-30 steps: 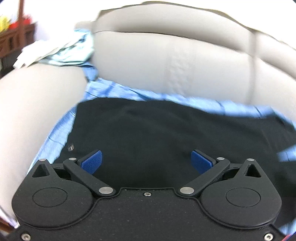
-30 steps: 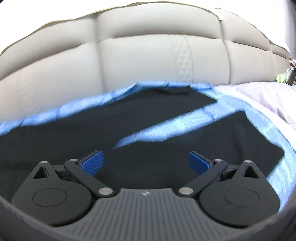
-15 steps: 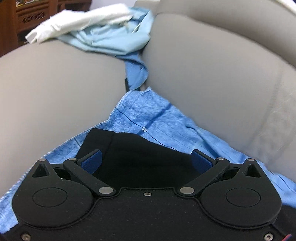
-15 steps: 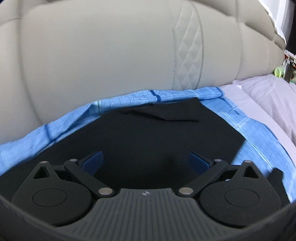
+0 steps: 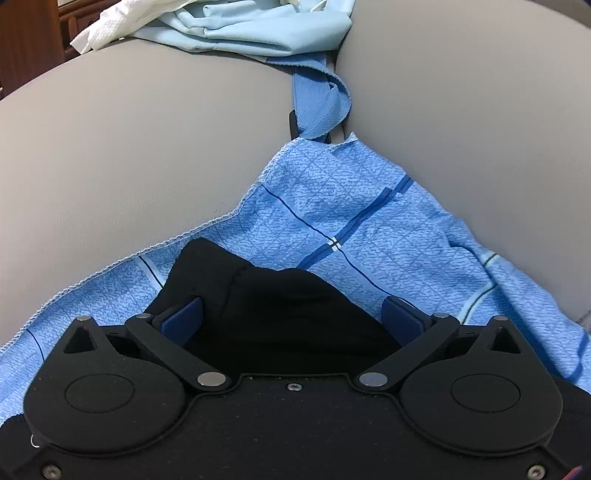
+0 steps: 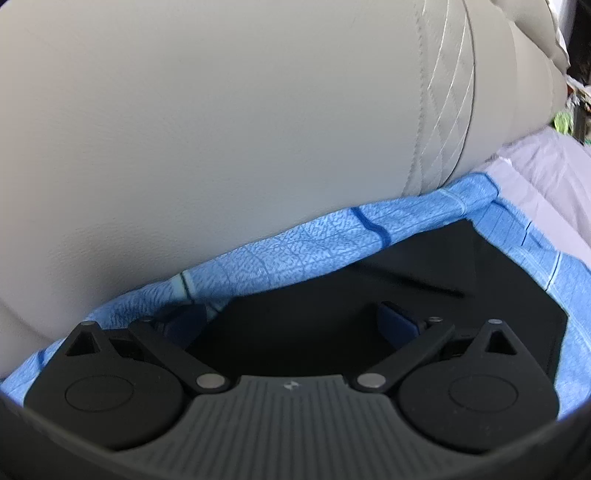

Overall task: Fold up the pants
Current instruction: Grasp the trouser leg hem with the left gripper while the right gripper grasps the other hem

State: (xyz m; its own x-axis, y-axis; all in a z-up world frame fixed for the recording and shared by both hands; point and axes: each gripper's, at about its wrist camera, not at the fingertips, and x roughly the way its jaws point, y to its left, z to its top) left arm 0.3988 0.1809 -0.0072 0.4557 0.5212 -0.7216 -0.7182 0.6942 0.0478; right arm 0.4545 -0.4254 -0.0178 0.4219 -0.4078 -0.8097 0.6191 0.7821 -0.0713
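My left claw [image 5: 291, 319] and right claw [image 6: 291, 319] both gape wide and empty just above the black pants [image 5: 291, 314], which stretch sideways between them across the blue towel [image 5: 332, 218].

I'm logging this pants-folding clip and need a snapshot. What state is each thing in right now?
Black pants: lying on the blue cloth, a corner between the left gripper's open fingers.
Blue checked cloth: spread over the sofa seat, rumpled at the back.
Left gripper: open, low over the pants.
Right gripper: open, low over the pants.
Light blue garment: crumpled on the armrest.
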